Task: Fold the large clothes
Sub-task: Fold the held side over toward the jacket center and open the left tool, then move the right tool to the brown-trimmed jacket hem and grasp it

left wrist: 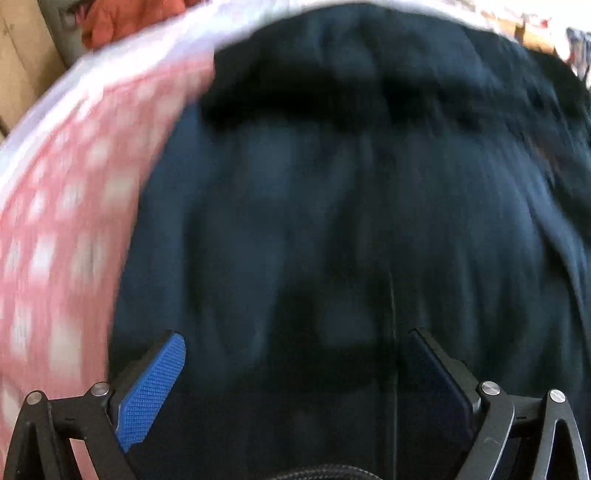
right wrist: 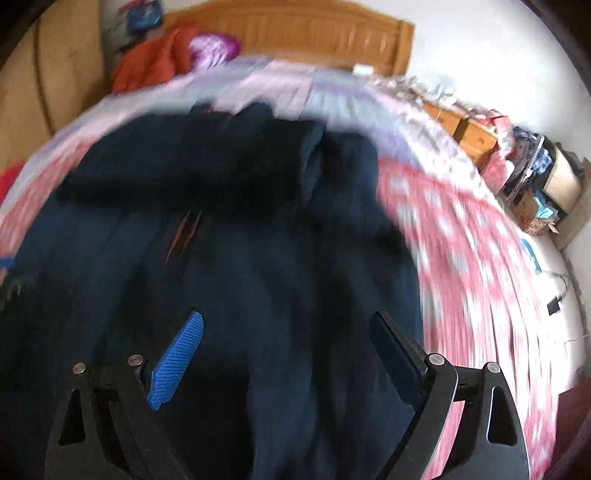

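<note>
blur — dark garment point(left wrist: 332, 221) smeared | edges cut off | bedspread point(right wrist: 461, 258) pattern streaked

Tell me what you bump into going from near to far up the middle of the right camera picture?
Right gripper, its jaws wide with nothing pinched → dark garment → pink bedspread's pale far edge → wooden headboard.

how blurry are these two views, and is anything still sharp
Left wrist view: heavy motion smear across the dark garment and pink dotted bedspread; only the left gripper is crisp. Right wrist view: the same smear on the fabric, the right gripper is sharp, the wooden headboard fairly clear, and fisheye bending curves the bed edge.
</note>
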`<state>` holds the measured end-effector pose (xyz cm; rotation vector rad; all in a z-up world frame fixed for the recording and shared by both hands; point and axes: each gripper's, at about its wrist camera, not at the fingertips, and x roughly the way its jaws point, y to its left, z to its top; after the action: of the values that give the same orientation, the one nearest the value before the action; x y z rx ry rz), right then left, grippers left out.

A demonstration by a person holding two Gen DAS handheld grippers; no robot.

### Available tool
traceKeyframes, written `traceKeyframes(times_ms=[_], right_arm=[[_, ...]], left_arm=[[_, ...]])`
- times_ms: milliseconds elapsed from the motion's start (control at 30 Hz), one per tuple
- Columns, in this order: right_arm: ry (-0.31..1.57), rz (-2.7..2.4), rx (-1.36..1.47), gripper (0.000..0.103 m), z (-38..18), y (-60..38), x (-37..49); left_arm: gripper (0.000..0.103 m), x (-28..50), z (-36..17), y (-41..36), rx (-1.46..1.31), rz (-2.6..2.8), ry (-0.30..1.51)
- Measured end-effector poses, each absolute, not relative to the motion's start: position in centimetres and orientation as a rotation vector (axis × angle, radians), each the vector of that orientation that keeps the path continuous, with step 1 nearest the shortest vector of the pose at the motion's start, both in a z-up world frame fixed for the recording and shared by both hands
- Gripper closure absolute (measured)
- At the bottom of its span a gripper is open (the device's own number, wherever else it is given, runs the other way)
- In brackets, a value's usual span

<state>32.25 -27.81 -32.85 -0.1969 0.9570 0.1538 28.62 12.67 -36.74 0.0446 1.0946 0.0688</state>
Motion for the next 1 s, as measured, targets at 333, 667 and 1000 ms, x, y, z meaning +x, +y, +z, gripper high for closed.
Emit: traceKeyframes(times_ms=[333,667,1000], right_arm=[[1.117,0.138,-0.238,0.01,-33.6,-32.2,12.0],[0.972,-0.147,-0.241,0.01,-24.4,-39.6,3.0],[0.984,-0.276,-0.132,0.01,-23.2,-40.3,-6.2]], left_arm=[[0.004,13.4,-33.3,11.8,0.033,0.204,1.122],[0.004,3.3,-24.1,13.3,0.032,0.21,0.998],[0.004,-5.1,-25.2,17.6,0.015,0.261,1.024]])
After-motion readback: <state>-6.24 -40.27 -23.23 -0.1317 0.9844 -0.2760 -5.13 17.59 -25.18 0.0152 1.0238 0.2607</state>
